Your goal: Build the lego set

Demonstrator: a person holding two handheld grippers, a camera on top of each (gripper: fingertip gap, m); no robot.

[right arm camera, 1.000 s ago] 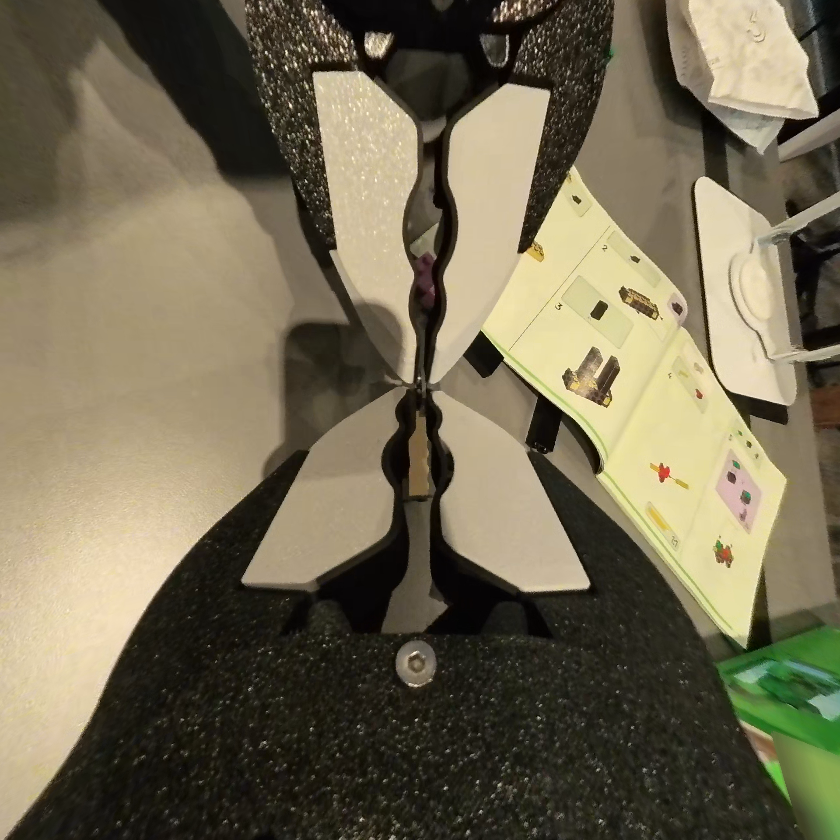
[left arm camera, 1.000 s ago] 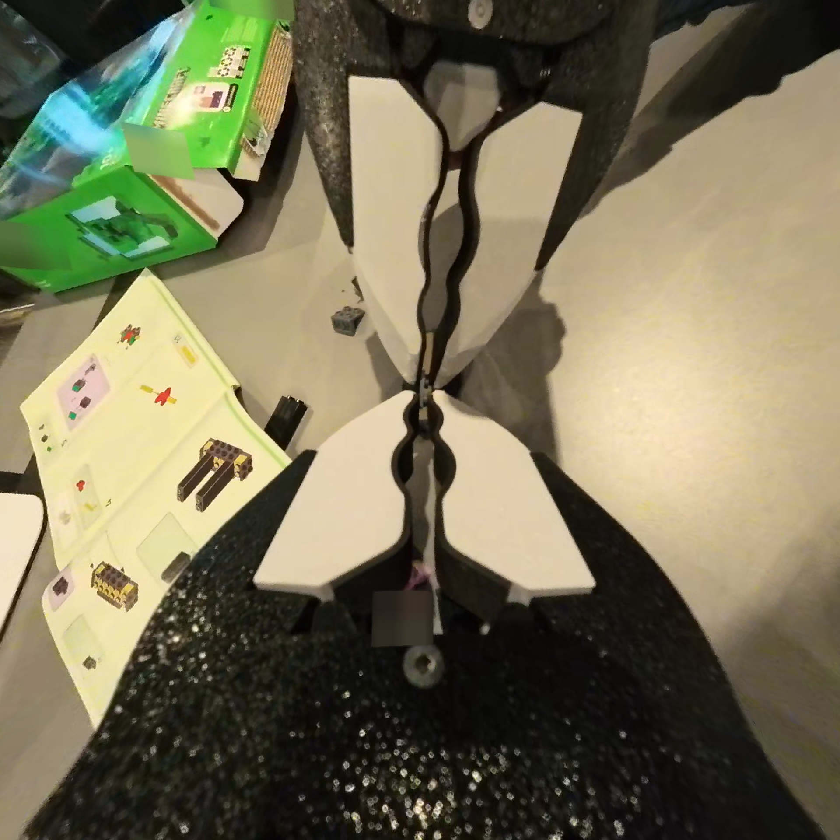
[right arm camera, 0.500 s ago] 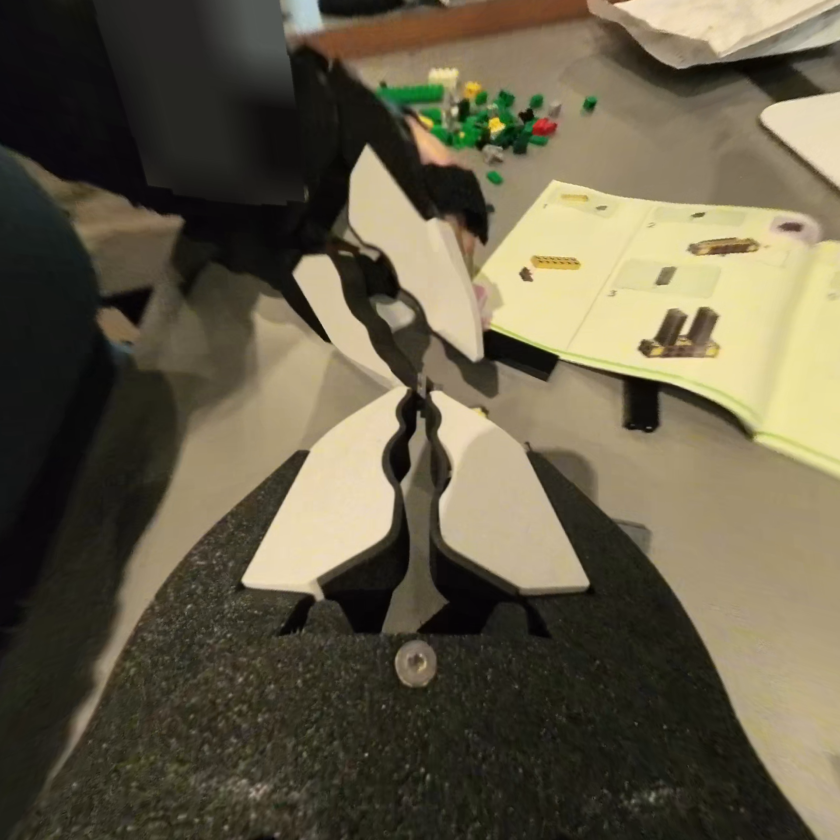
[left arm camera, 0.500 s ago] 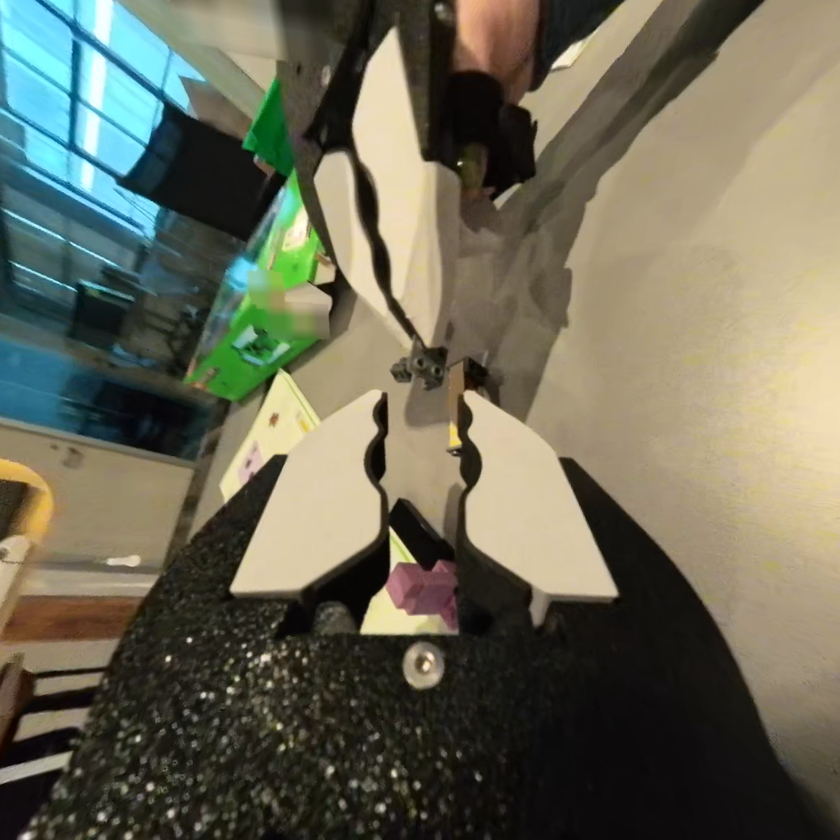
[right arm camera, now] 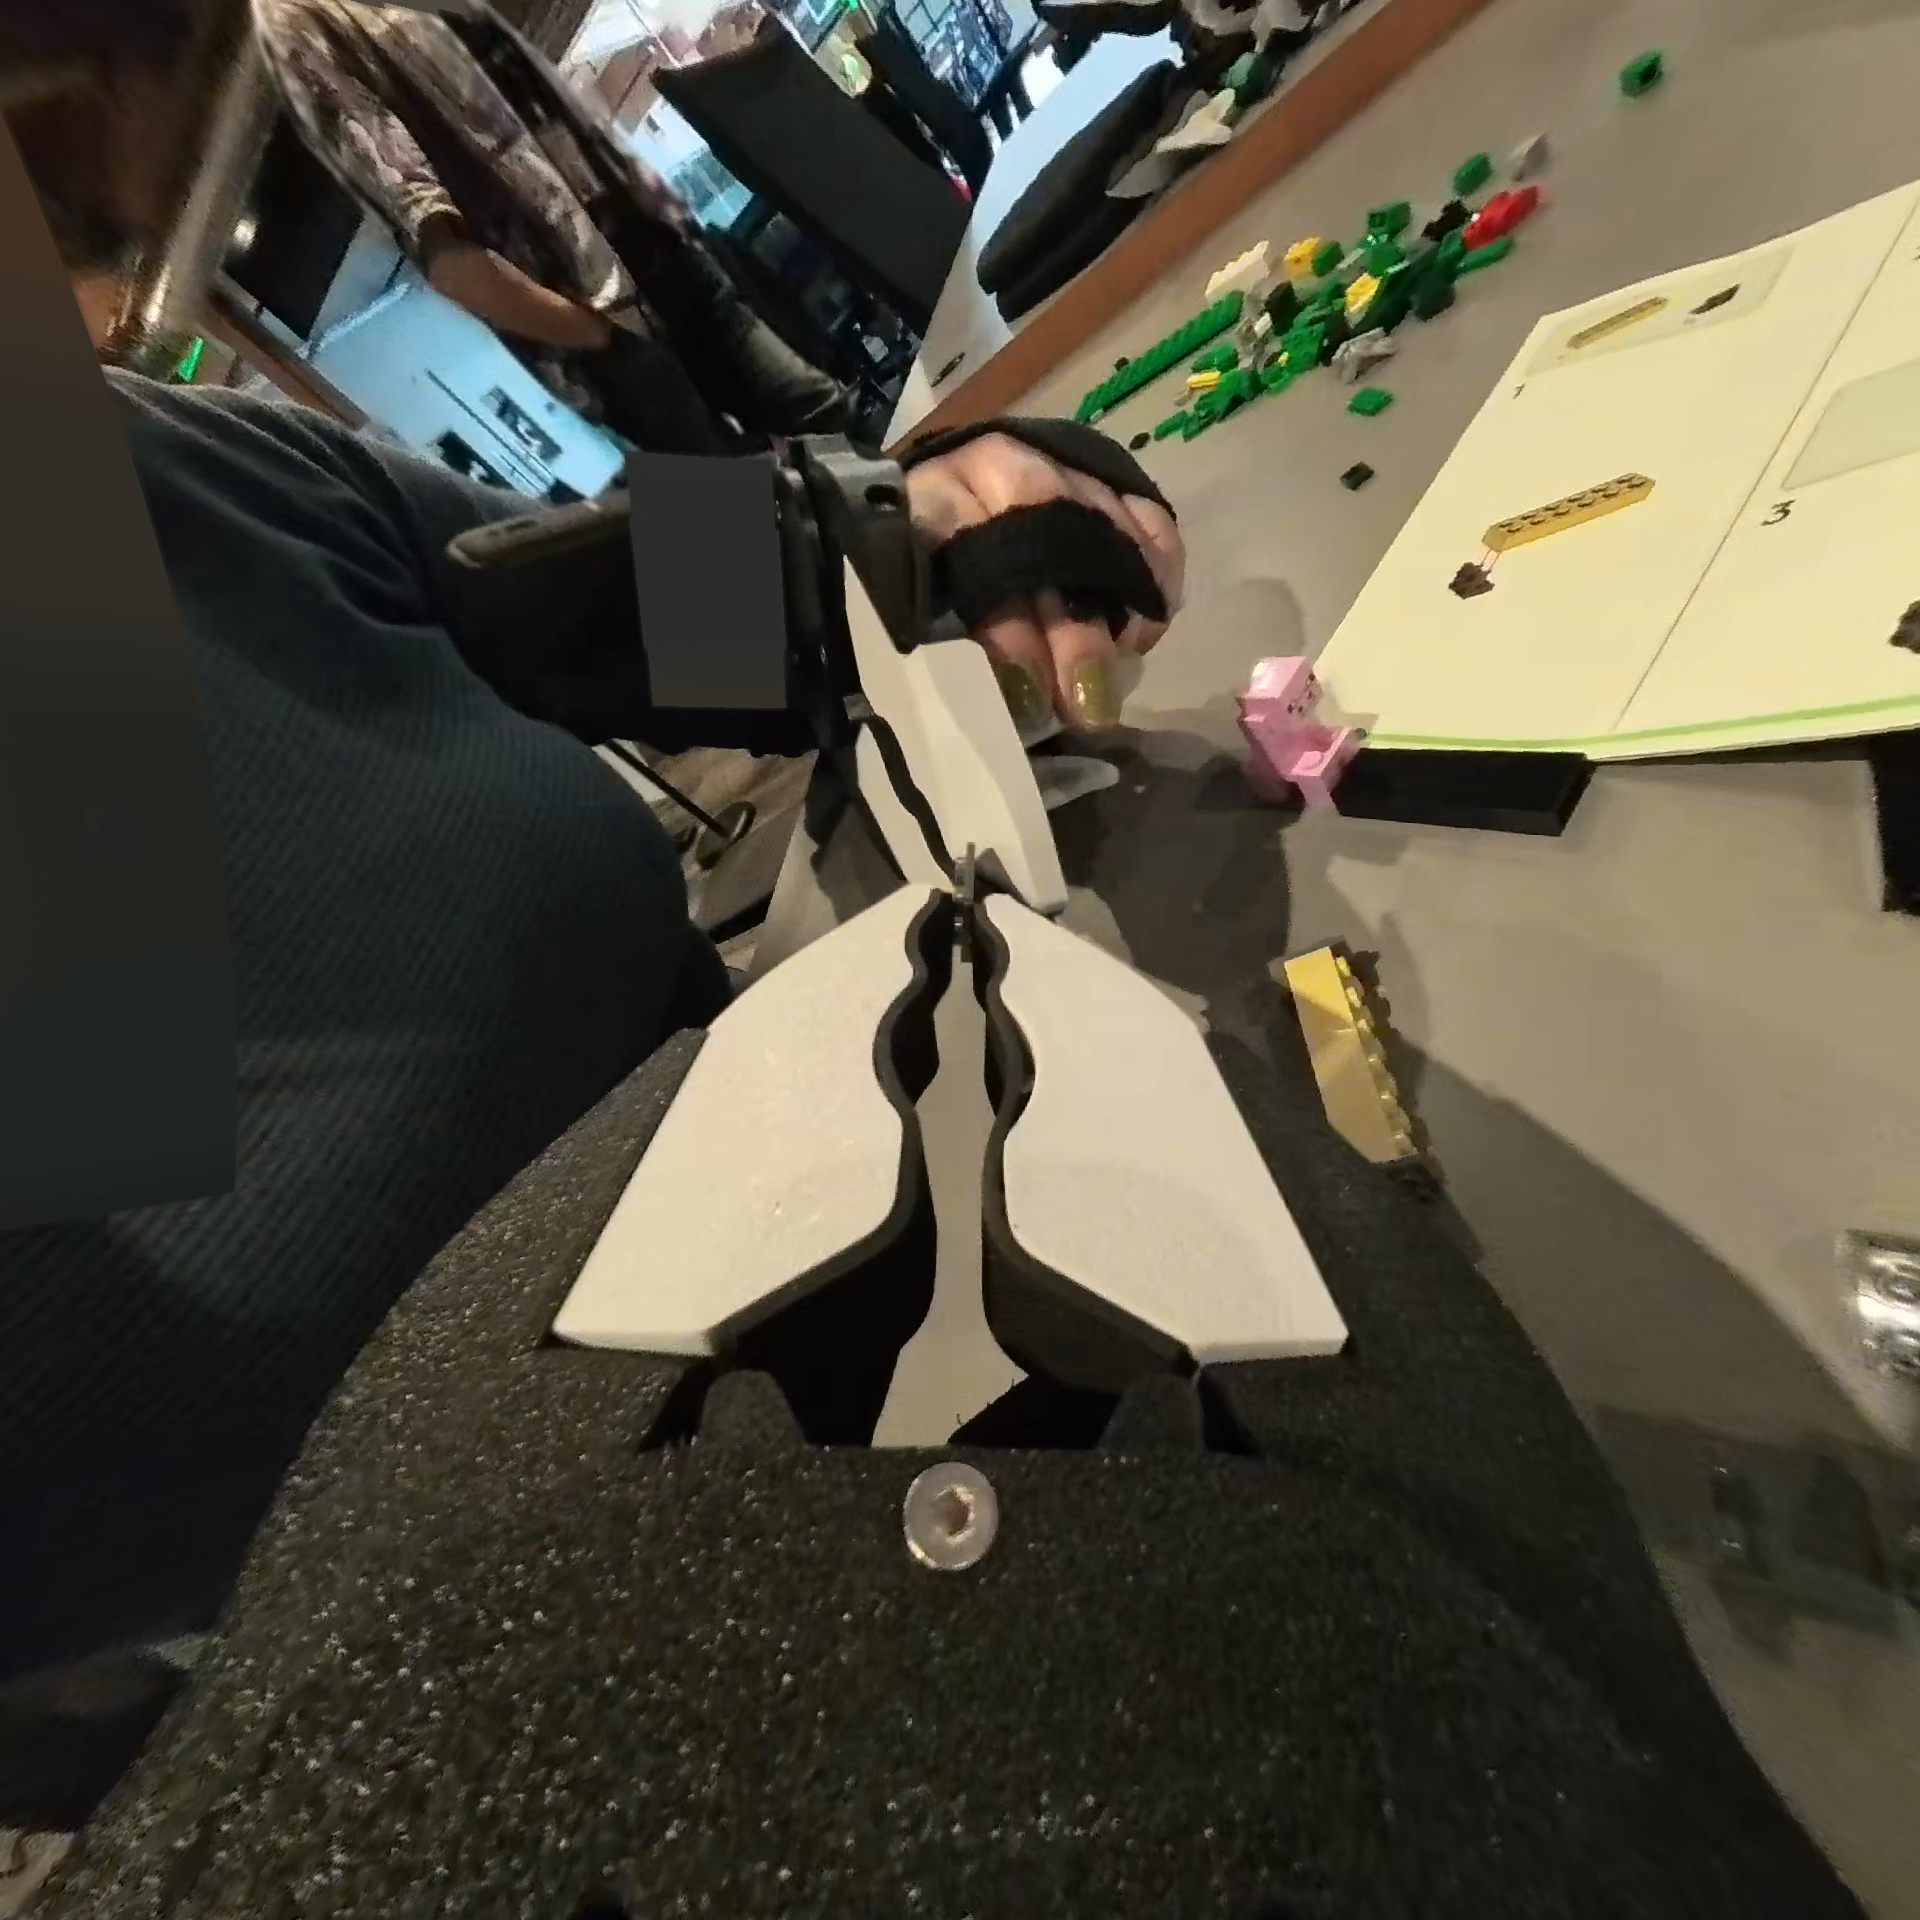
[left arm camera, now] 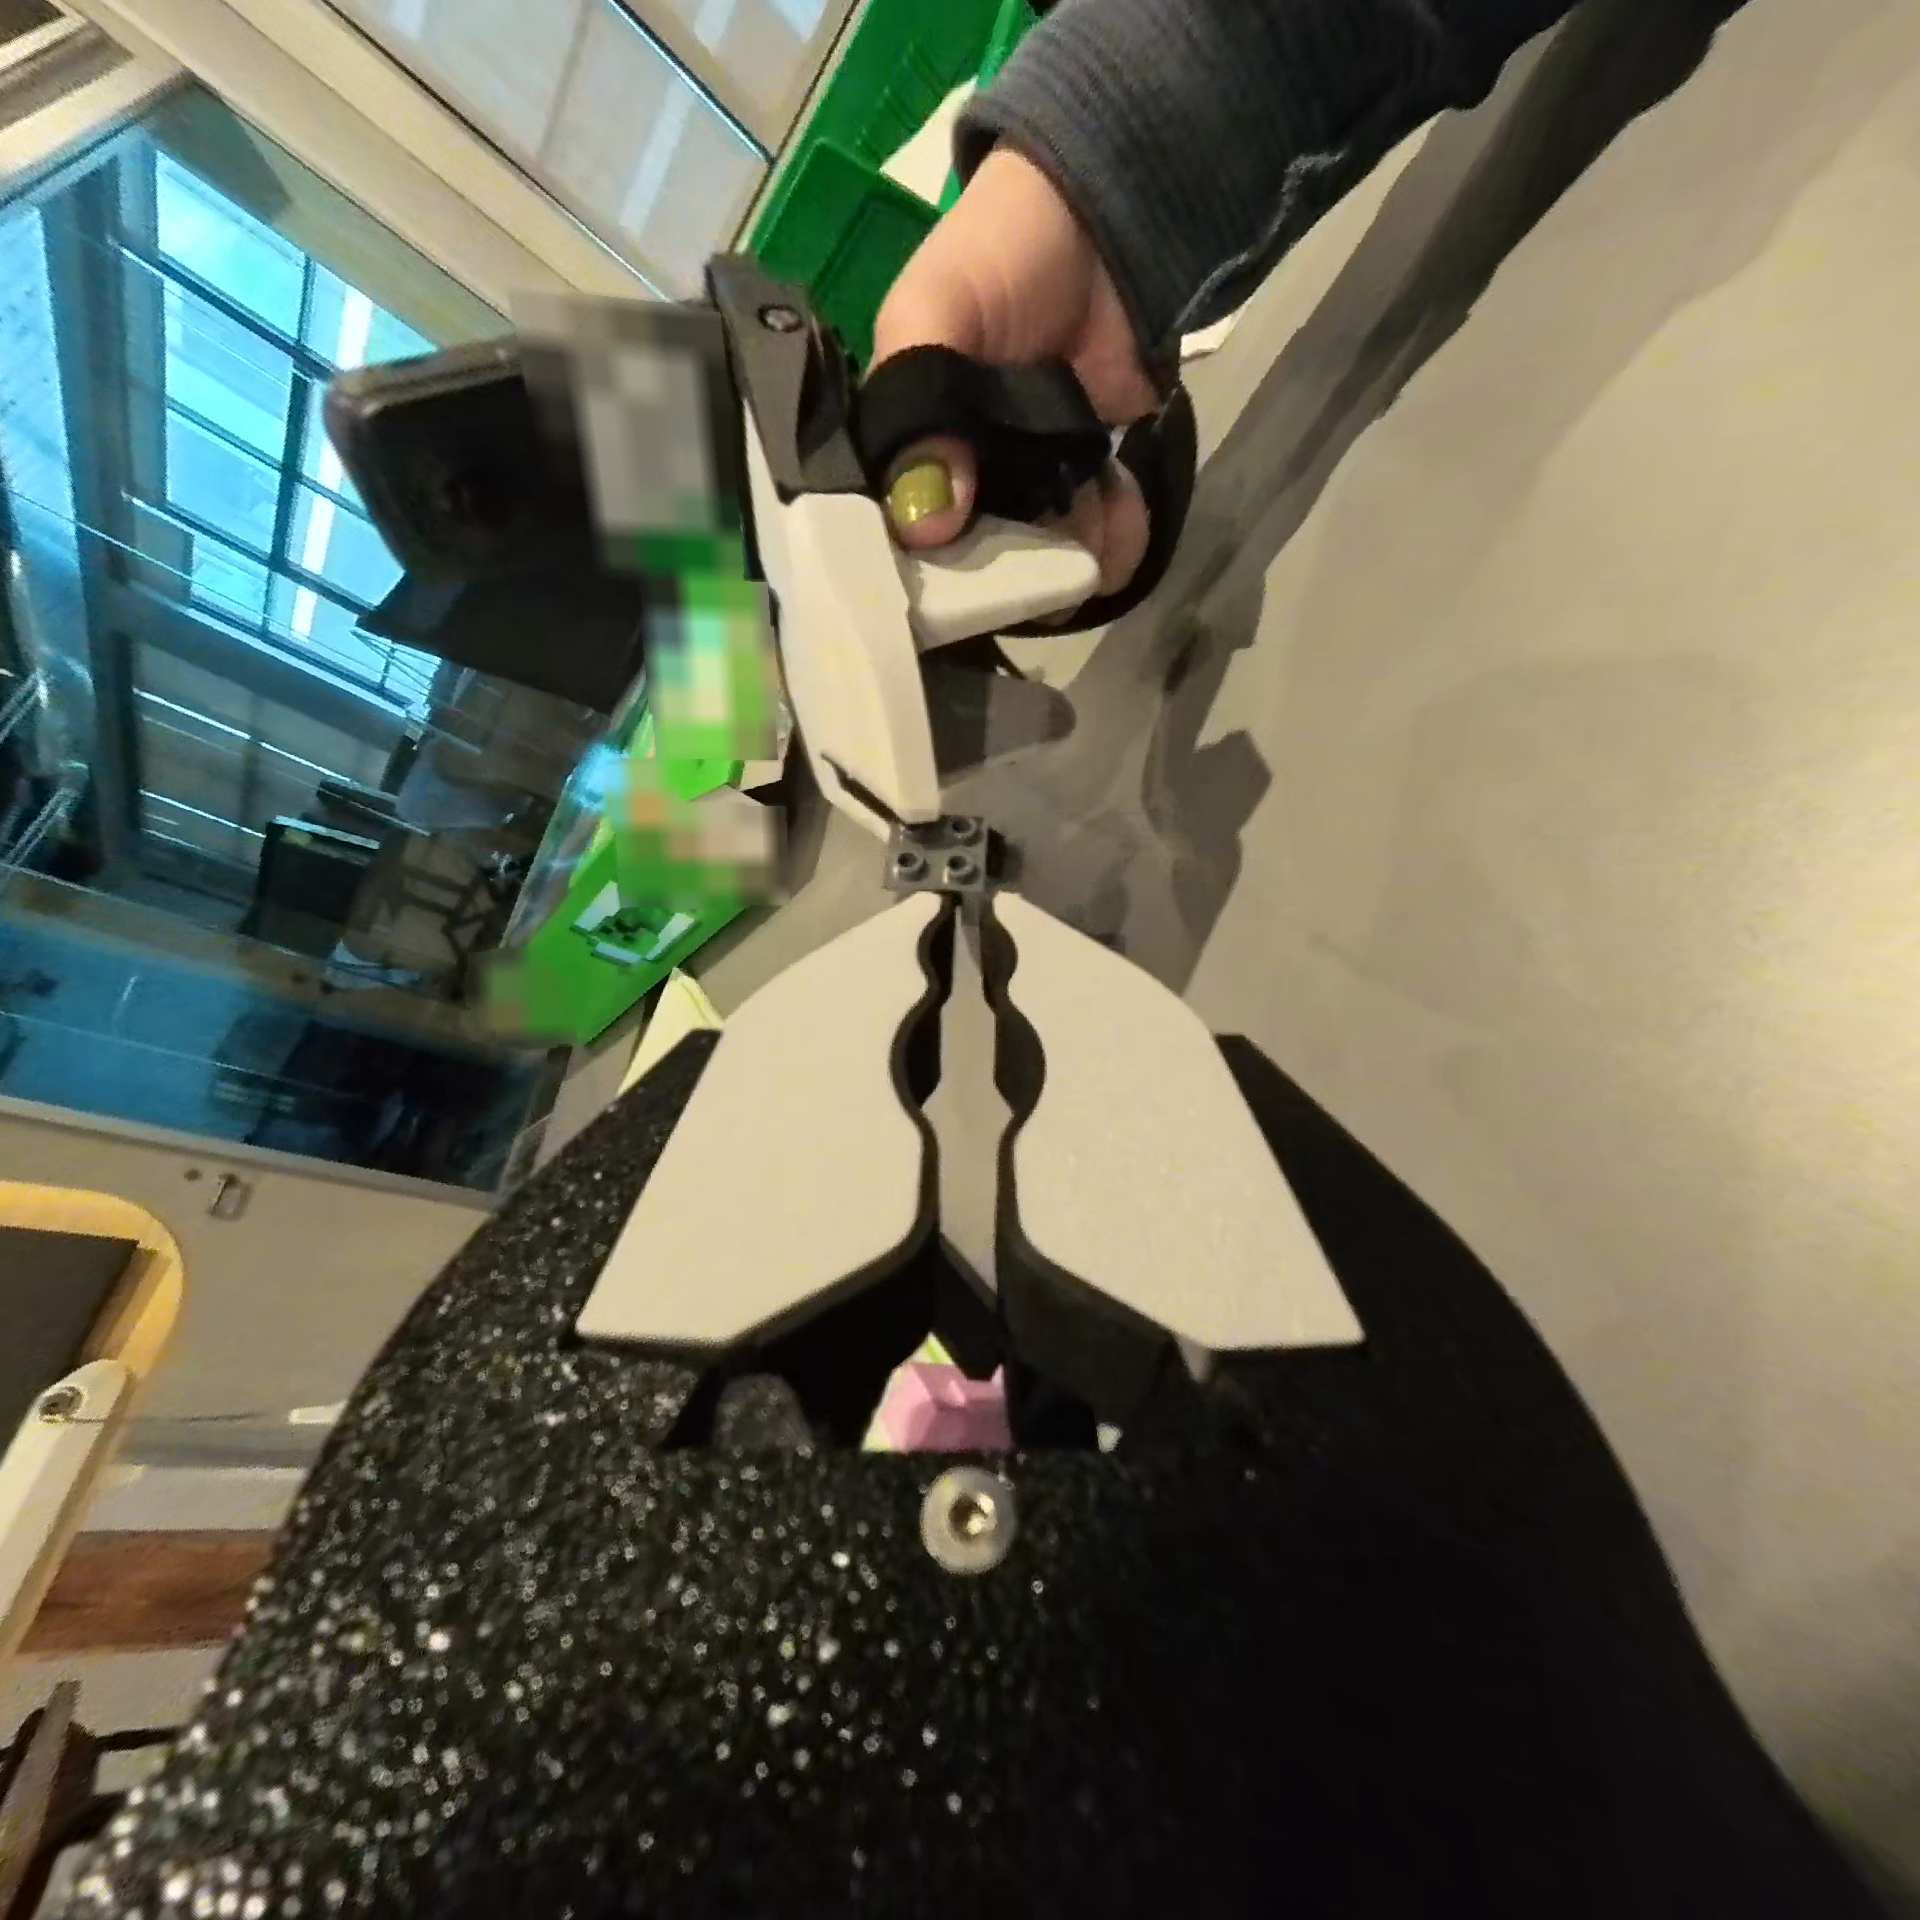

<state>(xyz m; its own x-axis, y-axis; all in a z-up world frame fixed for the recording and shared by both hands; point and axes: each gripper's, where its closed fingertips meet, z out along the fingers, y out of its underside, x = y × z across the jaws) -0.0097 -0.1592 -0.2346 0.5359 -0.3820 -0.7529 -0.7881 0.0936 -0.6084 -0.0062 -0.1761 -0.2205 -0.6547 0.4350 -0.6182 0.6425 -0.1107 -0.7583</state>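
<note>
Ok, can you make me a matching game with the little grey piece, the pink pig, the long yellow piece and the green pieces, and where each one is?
Things:
1. little grey piece
2. pink pig
3. long yellow piece
4. green pieces

Places:
A. heaped far back on the table
B. up where the left gripper and right gripper meet
C. lying alone beside the right gripper
D. standing by the booklet edge

Pairs: 1-B, 2-D, 3-C, 4-A

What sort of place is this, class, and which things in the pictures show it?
Probably an office or shared workroom, not a home. A grey table holds loose bricks and an open instruction booklet; behind it stand glass partitions and dark chairs.
</note>
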